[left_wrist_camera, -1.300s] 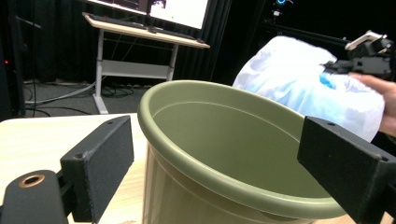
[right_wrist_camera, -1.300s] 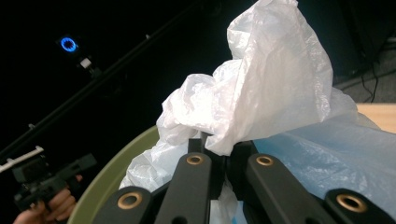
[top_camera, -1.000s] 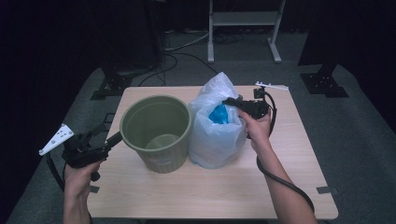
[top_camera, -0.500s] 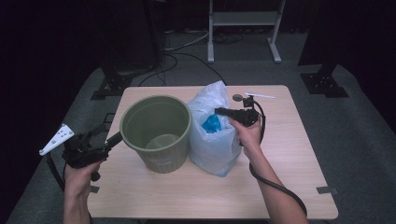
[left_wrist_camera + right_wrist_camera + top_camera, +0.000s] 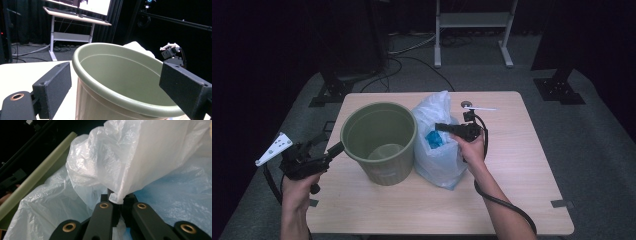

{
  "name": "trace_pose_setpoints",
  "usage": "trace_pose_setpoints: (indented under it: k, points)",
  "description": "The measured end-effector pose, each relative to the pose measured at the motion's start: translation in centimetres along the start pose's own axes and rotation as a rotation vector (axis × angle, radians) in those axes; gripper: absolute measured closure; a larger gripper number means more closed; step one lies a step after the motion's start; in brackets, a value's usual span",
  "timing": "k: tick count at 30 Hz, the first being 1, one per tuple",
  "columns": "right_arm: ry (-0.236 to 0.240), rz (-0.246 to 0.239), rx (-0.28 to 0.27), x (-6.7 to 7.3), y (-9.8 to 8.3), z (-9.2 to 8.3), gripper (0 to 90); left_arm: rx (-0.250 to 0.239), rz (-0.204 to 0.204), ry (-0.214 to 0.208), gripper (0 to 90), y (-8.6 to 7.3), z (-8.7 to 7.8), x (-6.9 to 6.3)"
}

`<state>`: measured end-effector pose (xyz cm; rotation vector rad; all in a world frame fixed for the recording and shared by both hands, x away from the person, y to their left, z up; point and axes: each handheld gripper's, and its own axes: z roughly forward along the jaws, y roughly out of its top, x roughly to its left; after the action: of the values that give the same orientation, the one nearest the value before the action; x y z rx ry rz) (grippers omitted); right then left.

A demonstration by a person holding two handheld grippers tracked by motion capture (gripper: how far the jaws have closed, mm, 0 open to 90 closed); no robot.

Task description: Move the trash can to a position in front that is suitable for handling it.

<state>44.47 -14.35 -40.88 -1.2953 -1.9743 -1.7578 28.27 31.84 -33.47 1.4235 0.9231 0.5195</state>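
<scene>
My right gripper [image 5: 443, 127] is clamped on a fold of the bag [image 5: 439, 145]; in the right gripper view the jaws stand closed with thin white plastic pinched between them [image 5: 117, 198]. My left gripper [image 5: 334, 149] is wide, its jaws straddling the near-left rim of the bin [image 5: 379, 142] without pressing on it, as the left gripper view shows.

Location: the bag stands on the bench [image 5: 522, 165], right of the bin and touching its side. Something blue [image 5: 433, 139] shows through the plastic. The bin stands upright and looks empty.

Step in hand, as I judge it: lifting the bag to load it into the bin.

Procedure:
1. Close the left gripper on the rim first, so that the bin cannot slide or tip when the bag drags against it.
2. Keep the right grip tight. The film is thin and slippery, and only a small fold is pinched; a slack grip may let it slip out.
3. Raise the bag straight up until its bottom clears the rim, then move it left over the opening.
4. Lower slowly. Release only once the bag's weight rests in the bin.

Caution: a jerk may tear the plastic at the pinch.
</scene>
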Motion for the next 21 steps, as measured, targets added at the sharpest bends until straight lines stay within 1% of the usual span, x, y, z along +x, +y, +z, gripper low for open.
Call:
trace_pose_setpoints:
  k: [4, 7, 11, 14, 15, 16, 18, 19, 21]
  points:
    - [-0.004, -0.001, 0.023, -0.2, -0.3, 0.5, 89.5, 0.001, 0.000, 0.001, 9.5, 0.0, 0.1, 0.0]
    - [-0.005, 0.003, 0.027, -0.5, -0.5, 0.7, 89.4, 0.002, -0.010, 0.001, 9.5, -0.1, 0.1, 0.1]
    - [-0.007, 0.002, 0.039, -0.8, -0.8, 0.9, 89.2, -0.003, -0.007, 0.002, 9.5, -0.1, 0.0, 0.1]
    - [-0.001, -0.004, 0.036, -0.9, -0.8, 0.7, 87.7, -0.004, -0.002, -0.002, 9.5, -0.1, 0.1, 0.1]
    - [0.006, -0.001, 0.033, -0.9, -0.8, 0.6, 84.7, -0.003, -0.001, -0.004, 9.5, -0.1, 0.1, 0.1]
    - [0.020, 0.002, 0.026, -0.9, -0.7, 0.3, 77.7, 0.002, 0.000, -0.005, 9.5, -0.2, 0.2, 0.1]
    - [0.042, -0.002, 0.018, -0.9, -0.6, -0.1, 70.2, 0.008, 0.001, -0.005, 9.5, -0.4, 0.3, 0.3]
    - [0.042, -0.010, 0.015, -0.8, -0.5, -0.4, 68.1, 0.008, -0.007, -0.004, 9.5, -0.4, 0.3, 0.3]
    - [0.040, -0.024, 0.006, -0.6, -0.4, -0.9, 60.6, 0.012, -0.009, -0.004, 9.5, -0.5, 0.3, 0.4]
